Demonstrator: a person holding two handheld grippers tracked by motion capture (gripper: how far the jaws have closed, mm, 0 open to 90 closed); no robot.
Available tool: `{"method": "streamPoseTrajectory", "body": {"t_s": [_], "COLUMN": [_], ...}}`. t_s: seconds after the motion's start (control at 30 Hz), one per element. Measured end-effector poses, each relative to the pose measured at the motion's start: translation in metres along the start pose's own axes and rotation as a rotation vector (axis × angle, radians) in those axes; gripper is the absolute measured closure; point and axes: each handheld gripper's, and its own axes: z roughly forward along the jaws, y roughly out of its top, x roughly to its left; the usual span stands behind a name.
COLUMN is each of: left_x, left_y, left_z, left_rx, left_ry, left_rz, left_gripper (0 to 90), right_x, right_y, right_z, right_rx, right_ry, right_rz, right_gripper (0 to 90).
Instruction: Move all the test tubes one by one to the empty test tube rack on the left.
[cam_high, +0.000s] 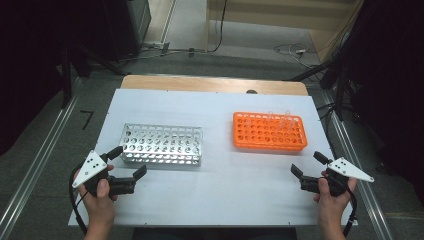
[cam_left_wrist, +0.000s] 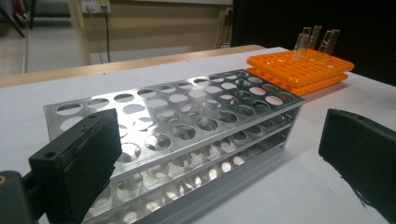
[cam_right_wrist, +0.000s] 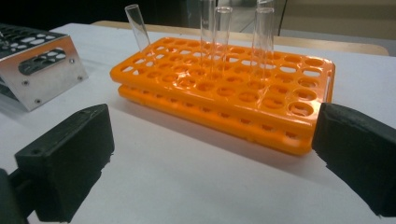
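Both tools idle, jaws wide, nothing held — left tool by the perforated steel rack, right tool short of the orange plastic rack holding clear glass tubes. Pre-grasp stage, probably; next: right tool reaches in, closes on one tube

This looks like a laboratory set up for recording bench work. On the white-topped bench stand two test-tube racks, a metal rack with rows of round holes and an orange plastic rack carrying a few clear glass tubes, the usual ware of a lab. Around the bench the room is bare and technical: grey floor, metal rails running along both sides, dark stands and equipment at the edges, and loose cables leading to a power strip by the far wall.
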Motion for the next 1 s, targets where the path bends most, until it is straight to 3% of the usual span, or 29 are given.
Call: {"method": "streamPoseTrajectory", "body": {"t_s": [0.17, 0.27, 0.43, 0.67, 0.9, 1.0], "left_x": [-0.003, -0.004, -0.009, -0.015, -0.019, -0.019], "left_y": [0.001, 0.003, 0.005, 0.01, 0.012, 0.012], "left_z": [0.003, 0.004, 0.005, 0.005, 0.007, 0.008], "left_rx": [0.016, 0.011, 0.017, 0.009, 0.019, 0.02], "left_ry": [-0.008, -0.012, -0.019, -0.025, -0.038, -0.038], "left_rz": [0.02, 0.019, 0.026, 0.04, 0.042, 0.044], "left_gripper": [0.0, 0.0, 0.0, 0.0, 0.0, 0.0], "right_x": [0.007, 0.008, 0.005, -0.011, -0.024, -0.028], "right_y": [0.009, 0.015, 0.024, 0.031, 0.035, 0.035], "right_z": [0.005, 0.012, 0.026, 0.05, 0.073, 0.084], "right_rx": [0.016, 0.039, 0.068, 0.088, 0.11, 0.12], "right_ry": [0.01, 0.015, 0.016, -0.064, -0.095, -0.112], "right_rz": [-0.033, -0.014, -0.021, 0.038, 0.084, 0.093], "right_gripper": [0.0, 0.0, 4.5, 24.6, 48.0, 52.3]}}
